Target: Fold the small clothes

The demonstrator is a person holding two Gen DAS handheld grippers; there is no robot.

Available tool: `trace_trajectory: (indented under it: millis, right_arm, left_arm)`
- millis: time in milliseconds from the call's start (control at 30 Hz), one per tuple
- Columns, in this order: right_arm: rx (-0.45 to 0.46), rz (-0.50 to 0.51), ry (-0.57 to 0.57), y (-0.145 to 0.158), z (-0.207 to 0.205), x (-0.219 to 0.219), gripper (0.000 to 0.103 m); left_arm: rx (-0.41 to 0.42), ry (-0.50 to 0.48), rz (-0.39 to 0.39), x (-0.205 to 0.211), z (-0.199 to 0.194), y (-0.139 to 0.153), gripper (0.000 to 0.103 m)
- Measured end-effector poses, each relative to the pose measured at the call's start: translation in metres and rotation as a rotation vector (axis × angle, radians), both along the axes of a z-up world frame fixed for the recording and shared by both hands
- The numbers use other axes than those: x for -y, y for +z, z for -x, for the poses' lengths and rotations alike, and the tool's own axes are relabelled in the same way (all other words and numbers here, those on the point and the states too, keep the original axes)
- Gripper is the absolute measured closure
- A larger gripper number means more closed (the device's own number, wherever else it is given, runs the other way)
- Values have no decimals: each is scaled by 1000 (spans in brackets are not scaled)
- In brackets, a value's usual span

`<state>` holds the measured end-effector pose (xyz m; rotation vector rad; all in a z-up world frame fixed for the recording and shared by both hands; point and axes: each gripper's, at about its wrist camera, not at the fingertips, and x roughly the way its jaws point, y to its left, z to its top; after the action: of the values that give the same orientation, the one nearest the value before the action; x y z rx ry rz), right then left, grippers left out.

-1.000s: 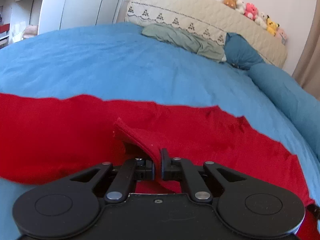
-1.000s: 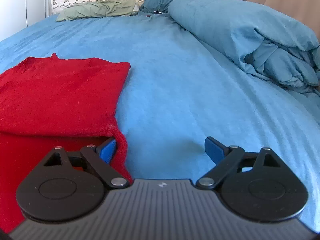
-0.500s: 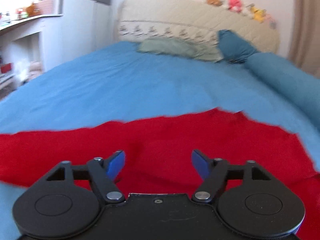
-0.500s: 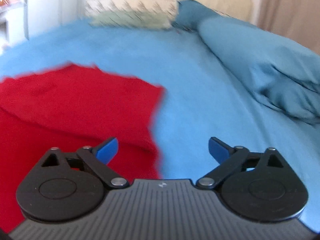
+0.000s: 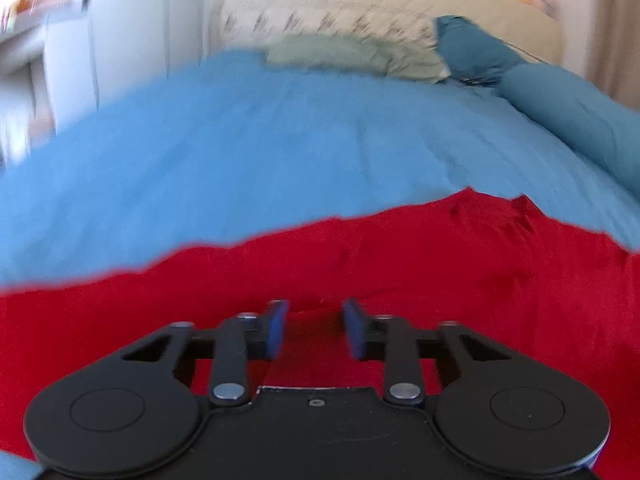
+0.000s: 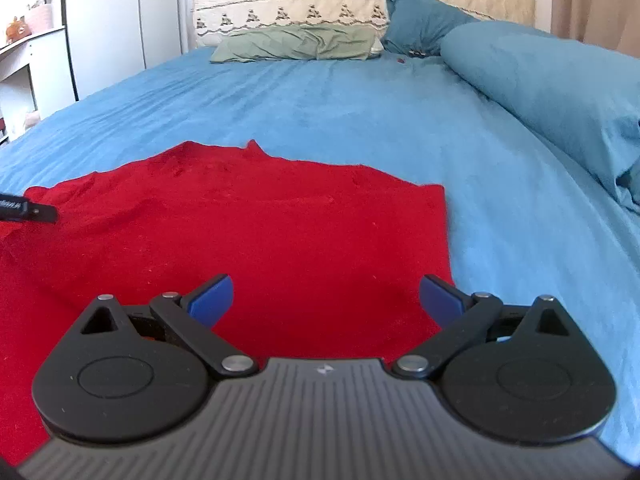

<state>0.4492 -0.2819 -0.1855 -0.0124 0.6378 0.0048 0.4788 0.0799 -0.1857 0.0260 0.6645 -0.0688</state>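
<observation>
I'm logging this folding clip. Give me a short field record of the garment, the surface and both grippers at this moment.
garment: red knit cloth, lying flat
surface: blue bedsheet
left gripper: partly open, over the red cloth, holding nothing
right gripper: wide open, over the cloth's near right part, holding nothing
background: green pillow, folded teal duvet

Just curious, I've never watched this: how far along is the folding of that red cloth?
Partly done, I'd guess. The red garment lies flat on the blue bed, apparently already doubled over. Nothing is in hand: the left claw and right claw are both open above it. Further folds likely remain.
</observation>
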Motion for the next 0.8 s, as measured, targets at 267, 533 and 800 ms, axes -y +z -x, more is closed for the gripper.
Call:
trace_trajectory:
  millis: [267,533,800]
  right_arm:
    - [-5,-20,-22,0,1,5,0]
    - [-5,-17,-15,-1,2,4,0]
    - [-69,-42,-95,-19,8,30,0]
  left_arm:
    - [228,-93,-172,15,50,0,68]
    - [222,-174,-82,13,62,11,24]
    - [-11,-105,67,11,14,-17,23]
